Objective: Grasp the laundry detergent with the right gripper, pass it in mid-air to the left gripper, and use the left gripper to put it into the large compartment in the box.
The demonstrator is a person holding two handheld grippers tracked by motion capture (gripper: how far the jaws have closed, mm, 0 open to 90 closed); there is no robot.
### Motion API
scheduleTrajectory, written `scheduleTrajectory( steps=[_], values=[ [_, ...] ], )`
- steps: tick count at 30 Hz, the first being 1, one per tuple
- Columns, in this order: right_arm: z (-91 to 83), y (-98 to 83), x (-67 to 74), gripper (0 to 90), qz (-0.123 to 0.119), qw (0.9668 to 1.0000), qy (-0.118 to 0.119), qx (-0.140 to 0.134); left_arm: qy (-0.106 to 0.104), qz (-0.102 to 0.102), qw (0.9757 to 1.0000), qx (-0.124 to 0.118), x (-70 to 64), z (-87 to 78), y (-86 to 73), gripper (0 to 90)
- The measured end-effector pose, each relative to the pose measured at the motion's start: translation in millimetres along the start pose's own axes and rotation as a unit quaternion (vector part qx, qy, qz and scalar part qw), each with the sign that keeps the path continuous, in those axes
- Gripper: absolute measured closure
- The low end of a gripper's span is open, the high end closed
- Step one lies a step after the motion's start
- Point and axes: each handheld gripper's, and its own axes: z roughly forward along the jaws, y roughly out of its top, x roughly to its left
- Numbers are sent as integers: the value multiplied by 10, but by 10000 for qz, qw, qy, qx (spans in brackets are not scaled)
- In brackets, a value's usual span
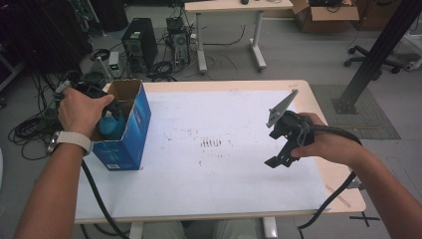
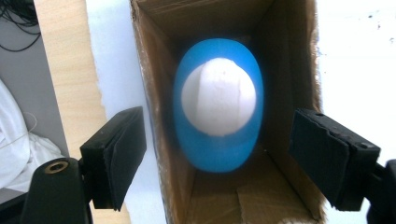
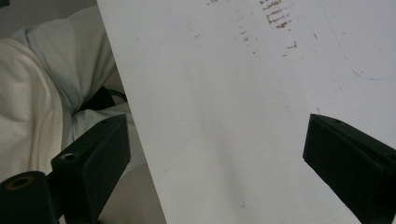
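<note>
While the right tongs (image 1: 278, 154) hang spread and empty above the worktop (image 1: 214, 179), the left tongs (image 2: 217, 154) gape over one cardboard box (image 2: 285, 60), one blue bottle (image 2: 219, 154) standing inside below them.

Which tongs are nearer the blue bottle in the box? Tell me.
Left. The left tongs hover open right above the blue bottle inside the cardboard box. The right tongs hang across the table, far from it.
</note>
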Motion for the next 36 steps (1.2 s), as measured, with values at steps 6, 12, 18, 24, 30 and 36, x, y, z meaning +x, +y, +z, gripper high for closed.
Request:
scheduleTrajectory(
  steps=[6, 12, 18, 24, 30, 36],
  values=[
    [-19, -10, 11, 78, 11, 10000, -18, 6, 0, 88, 10000, -5, -5, -145, -52, 186],
    [-31, -10, 24, 78, 24, 10000, -29, 0, -110, 160, 9998, -88, -16, -302, -141, 172],
    [-20, 9, 65, 78, -16, 10000, -17, 39, -217, 375, 9989, -158, -87, -450, -248, 170],
    [-46, 25, 95, 78, -30, 10000, -42, 11, -320, 609, 9973, -258, -208, -592, -330, 167],
    [-60, 11, 111, 78, -29, 10000, -62, -2, -437, 818, 9954, -250, -322, -697, -403, 160],
    [-76, 8, 132, 78, -39, 10000, -70, -33, -590, 1109, 9918, -233, -475, -771, -473, 154]
  ],
)
